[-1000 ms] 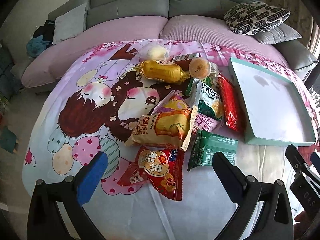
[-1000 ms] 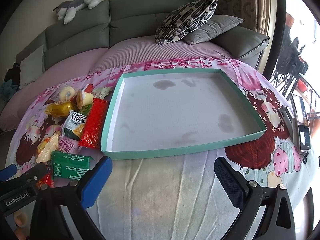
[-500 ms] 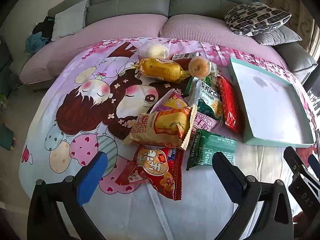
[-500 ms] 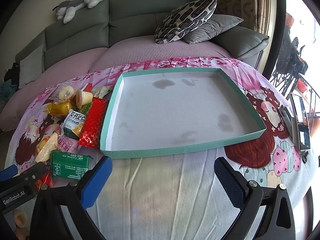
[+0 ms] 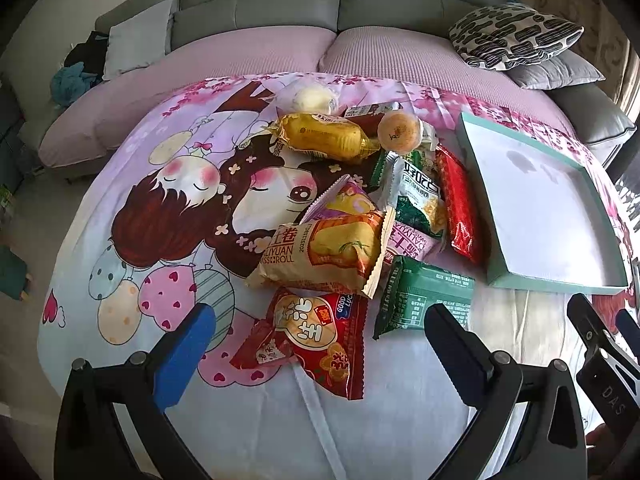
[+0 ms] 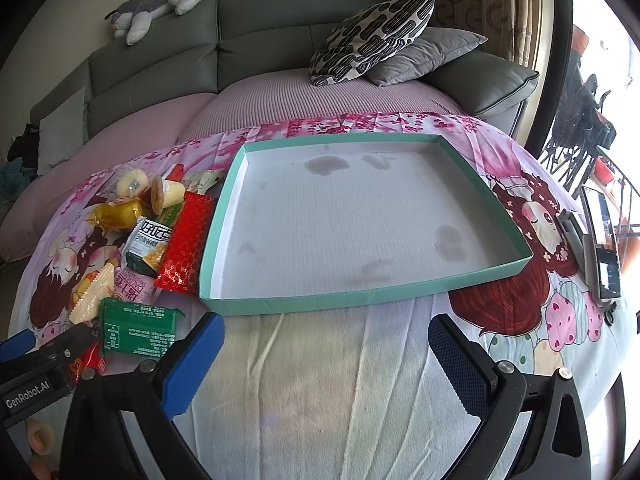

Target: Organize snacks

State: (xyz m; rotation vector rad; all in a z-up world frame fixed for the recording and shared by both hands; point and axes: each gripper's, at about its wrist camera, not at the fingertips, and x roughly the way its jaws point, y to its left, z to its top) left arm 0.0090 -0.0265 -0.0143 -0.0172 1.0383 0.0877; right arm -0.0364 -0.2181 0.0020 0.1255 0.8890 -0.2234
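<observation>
A heap of snack packets lies on the cartoon-print cloth: a red rice-cracker bag, a tan Swiss-roll bag, a green packet, a long red packet, a yellow cake bag and a round cake. My left gripper hangs open just above the red rice-cracker bag. To the right stands a shallow teal tray with a bare white floor. My right gripper is open in front of the tray's near wall, holding nothing.
A grey sofa with a pink cover curves behind the table. A patterned cushion and a plush toy rest on it. A phone and a small device sit at the table's right edge.
The left gripper has shifted slightly left and forward, so the snack heap sits a little more to the right in its view. The right gripper has barely moved.
</observation>
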